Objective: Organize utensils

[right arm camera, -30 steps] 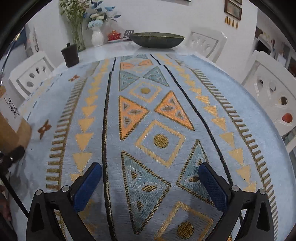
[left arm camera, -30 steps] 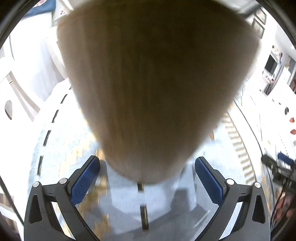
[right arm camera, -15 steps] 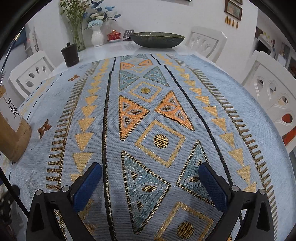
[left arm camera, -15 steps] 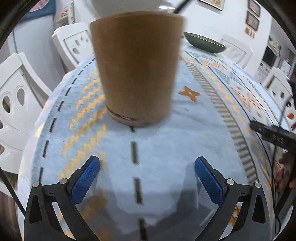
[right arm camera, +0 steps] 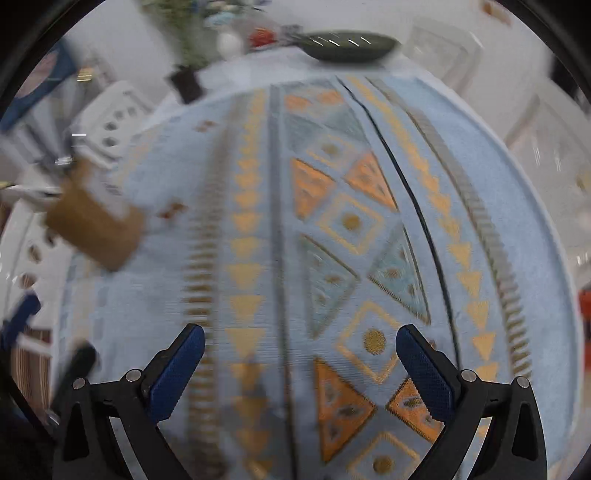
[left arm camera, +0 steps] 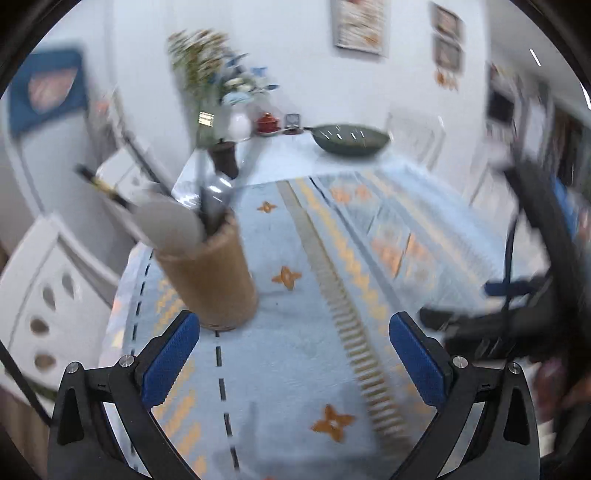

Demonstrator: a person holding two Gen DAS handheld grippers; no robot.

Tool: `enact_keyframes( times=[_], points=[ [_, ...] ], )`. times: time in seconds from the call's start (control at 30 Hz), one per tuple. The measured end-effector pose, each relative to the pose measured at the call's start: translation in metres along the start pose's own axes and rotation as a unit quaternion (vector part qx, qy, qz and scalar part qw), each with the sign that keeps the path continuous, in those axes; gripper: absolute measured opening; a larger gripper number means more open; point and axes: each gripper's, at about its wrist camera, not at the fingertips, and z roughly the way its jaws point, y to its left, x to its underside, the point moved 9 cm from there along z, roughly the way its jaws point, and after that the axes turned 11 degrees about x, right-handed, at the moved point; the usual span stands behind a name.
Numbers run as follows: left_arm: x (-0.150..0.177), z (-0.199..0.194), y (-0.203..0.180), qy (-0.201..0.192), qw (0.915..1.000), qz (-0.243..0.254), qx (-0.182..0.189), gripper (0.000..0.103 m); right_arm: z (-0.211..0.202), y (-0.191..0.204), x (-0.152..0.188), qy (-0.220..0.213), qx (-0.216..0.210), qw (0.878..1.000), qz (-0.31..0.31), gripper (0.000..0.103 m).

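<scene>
both views smeared, utensils in holder hard to tell apart. brown round holder upright on tablecloth, near left edge. left gripper wide open, empty, just short of holder. right gripper open, empty too.

Both views motion-blurred. White walls; framed pictures upper centre and upper right of left wrist view. Table covered with light blue cloth, orange and gold geometric pattern. White cut-out chairs at left edge, another upper left in right wrist view. Far end of table: dark green bowl, vase of flowers, small red pot, dark cup. Lighting bright and even.
</scene>
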Motion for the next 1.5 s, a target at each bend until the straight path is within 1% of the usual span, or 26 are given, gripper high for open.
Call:
enact_keyframes(
  times=[0.03,0.07,0.1,0.17,0.2,0.23,0.3,0.37,0.4,0.47,0.53,0.73,0.93,1.07,1.17,1.3,1.37,1.5],
  points=[
    [-0.012,-0.020,0.008,-0.005,0.9994,-0.033,0.005,0.102,-0.024,0.009,-0.011,-0.020,0.003,0.999,-0.026,0.103],
    [-0.024,-0.040,0.018,-0.008,0.9979,-0.064,0.001,0.102,-0.042,0.016,-0.018,-0.035,0.000,0.998,-0.043,0.103],
    [-0.032,-0.058,0.025,-0.011,0.9964,-0.084,-0.007,0.102,-0.057,0.023,-0.022,-0.043,-0.008,0.998,-0.052,0.103],
    [-0.042,-0.083,0.036,-0.011,0.9941,-0.103,-0.034,0.102,-0.101,0.039,-0.030,-0.040,-0.041,0.997,-0.056,0.103],
    [-0.045,-0.095,0.039,-0.011,0.9926,-0.110,-0.052,0.102,-0.120,0.046,-0.033,-0.043,-0.053,0.996,-0.054,0.103],
    [-0.044,-0.104,0.041,-0.009,0.9908,-0.117,-0.067,0.102,-0.136,0.053,-0.035,-0.055,-0.055,0.995,-0.061,0.103],
    [-0.042,-0.113,0.041,-0.003,0.9891,-0.122,-0.082,0.102,-0.159,0.067,-0.039,-0.095,-0.041,0.990,-0.096,0.103],
    [-0.039,-0.121,0.035,-0.006,0.9897,-0.107,-0.095,0.102,-0.176,0.071,-0.039,-0.134,0.000,0.983,-0.122,0.103],
    [-0.037,-0.125,0.035,-0.008,0.9903,-0.099,-0.098,0.102,-0.182,0.071,-0.039,-0.145,0.003,0.981,-0.126,0.103],
    [-0.039,-0.122,0.028,-0.012,0.9915,-0.095,-0.088,0.102,-0.188,0.071,-0.039,-0.153,-0.005,0.980,-0.128,0.103],
    [-0.042,-0.120,0.026,-0.010,0.9925,-0.093,-0.079,0.102,-0.189,0.065,-0.040,-0.150,-0.009,0.982,-0.115,0.103],
    [-0.041,-0.103,0.024,0.012,0.9920,-0.078,-0.098,0.102,-0.180,0.043,-0.039,-0.125,-0.022,0.989,-0.073,0.103],
    [-0.039,-0.097,0.024,0.021,0.9916,-0.079,-0.100,0.102,-0.181,0.036,-0.039,-0.124,-0.019,0.991,-0.055,0.103],
    [-0.040,-0.096,0.023,0.015,0.9927,-0.082,-0.088,0.102,-0.177,0.033,-0.038,-0.115,-0.018,0.992,-0.050,0.103],
    [-0.040,-0.093,0.021,0.010,0.9939,-0.085,-0.070,0.102,-0.174,0.030,-0.038,-0.109,-0.019,0.993,-0.043,0.103],
    [-0.036,-0.085,0.020,0.016,0.9940,-0.097,-0.049,0.102,-0.169,0.026,-0.036,-0.097,-0.022,0.994,-0.034,0.103],
    [-0.035,-0.082,0.019,0.021,0.9942,-0.096,-0.045,0.102,-0.168,0.023,-0.035,-0.095,-0.020,0.995,-0.025,0.103],
    [-0.035,-0.079,0.012,0.020,0.9954,-0.091,-0.020,0.102,-0.168,0.012,-0.035,-0.094,-0.019,0.995,0.002,0.103]
  ],
)
